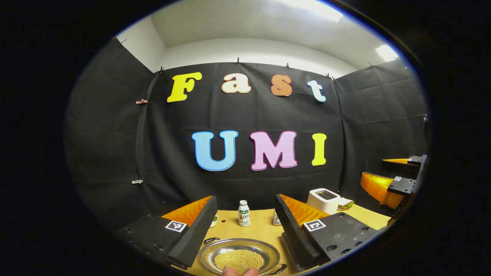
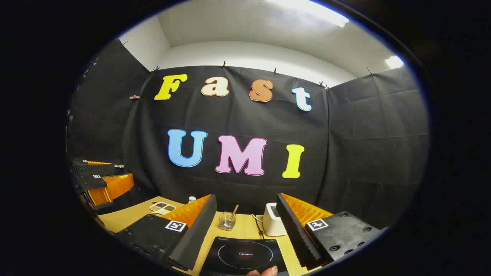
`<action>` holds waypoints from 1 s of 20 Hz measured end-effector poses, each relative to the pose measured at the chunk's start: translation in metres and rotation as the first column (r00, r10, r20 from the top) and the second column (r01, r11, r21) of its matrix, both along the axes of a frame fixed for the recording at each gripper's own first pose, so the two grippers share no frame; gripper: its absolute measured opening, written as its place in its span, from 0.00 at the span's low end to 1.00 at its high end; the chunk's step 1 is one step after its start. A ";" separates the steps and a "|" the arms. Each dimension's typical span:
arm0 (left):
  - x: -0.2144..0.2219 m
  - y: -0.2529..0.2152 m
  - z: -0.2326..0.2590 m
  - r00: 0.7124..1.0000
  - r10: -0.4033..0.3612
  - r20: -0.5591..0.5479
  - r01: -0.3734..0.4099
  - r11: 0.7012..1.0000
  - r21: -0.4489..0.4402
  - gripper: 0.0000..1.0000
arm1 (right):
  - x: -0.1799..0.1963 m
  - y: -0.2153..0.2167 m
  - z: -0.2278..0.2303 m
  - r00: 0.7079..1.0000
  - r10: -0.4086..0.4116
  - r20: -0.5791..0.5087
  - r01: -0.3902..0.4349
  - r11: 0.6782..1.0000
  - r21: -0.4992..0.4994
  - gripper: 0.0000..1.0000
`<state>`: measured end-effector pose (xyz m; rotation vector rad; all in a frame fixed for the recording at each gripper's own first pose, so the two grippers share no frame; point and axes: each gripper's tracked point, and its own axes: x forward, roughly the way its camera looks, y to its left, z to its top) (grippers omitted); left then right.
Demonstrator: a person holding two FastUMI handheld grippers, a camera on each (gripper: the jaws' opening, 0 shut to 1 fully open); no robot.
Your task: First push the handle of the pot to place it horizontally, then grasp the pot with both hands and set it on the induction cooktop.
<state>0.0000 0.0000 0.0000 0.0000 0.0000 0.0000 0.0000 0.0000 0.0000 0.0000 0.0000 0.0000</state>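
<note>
1. Wooden table (image 1: 261, 230) carries everything before you.
2. Your induction cooktop (image 2: 245, 255) lies flat between the right gripper (image 2: 245, 230) fingers, which stand spread, holding nothing.
3. Your pot (image 1: 239, 257), a shallow steel pan of yellow beans, sits between the left gripper (image 1: 245, 230) fingers, likewise spread.
4. Beyond stand a toaster (image 1: 323, 200) and bottle (image 1: 243, 213).

Bottle (image 1: 244, 213), toaster (image 1: 323, 200) on table (image 1: 261, 230); glass jar (image 2: 227, 221), divided dish (image 2: 162, 207) at back.
</note>
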 end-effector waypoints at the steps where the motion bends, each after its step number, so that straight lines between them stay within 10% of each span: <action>1: 0.001 0.000 0.000 1.000 0.000 0.000 0.000 1.000 0.000 0.95 | 0.000 0.001 0.000 1.000 0.002 0.001 -0.002 1.000 -0.004 0.98; 20: -0.001 -0.002 0.002 1.000 0.012 0.016 -0.012 1.000 0.004 0.95 | 0.001 -0.013 0.005 0.999 -0.012 0.029 0.012 1.000 -0.015 0.98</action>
